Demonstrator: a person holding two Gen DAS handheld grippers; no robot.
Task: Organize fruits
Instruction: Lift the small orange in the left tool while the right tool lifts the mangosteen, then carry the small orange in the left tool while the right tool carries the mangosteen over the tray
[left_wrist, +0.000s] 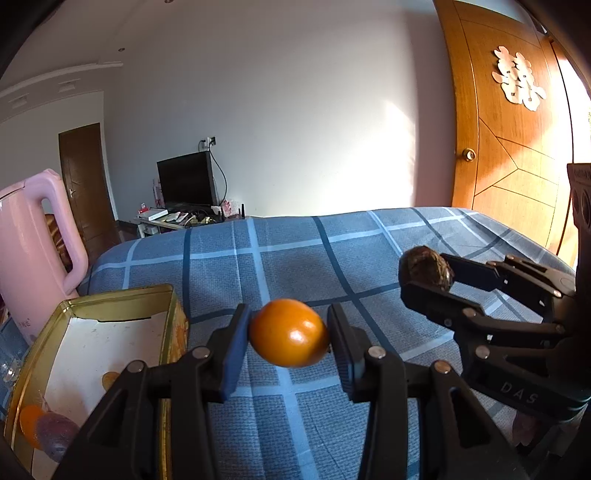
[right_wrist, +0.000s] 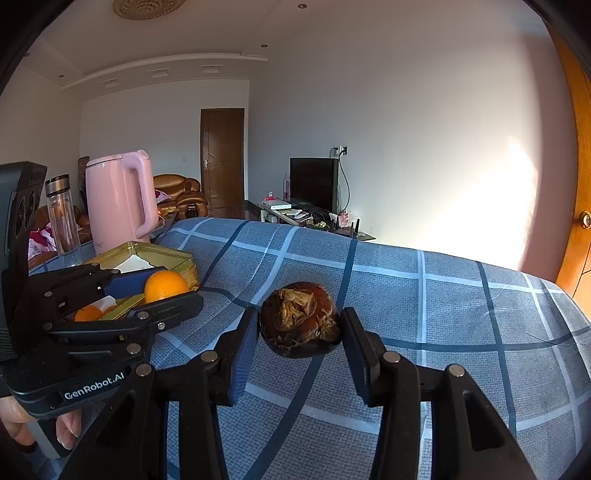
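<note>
Fruits occupy both claws at once. At lower centre of the left wrist view, the left claw is clenched on a glossy orange fruit, its blue pads pressing the two sides so that the fruit hangs clear of the blue checked bed cover. The right claw, at centre of the right wrist view, grasps a dark brown fruit with a dry, papery top in the same sideways pinch, likewise lifted off the cover. An open gold tin lies at lower left of the left wrist view, touching or just beside a pink kettle; inside it rest another orange fruit and a purplish one, which suggests it serves as the collecting place. Both held fruits are probably bound for it, the orange one being nearer. A glass bottle stands beside the kettle.
</note>
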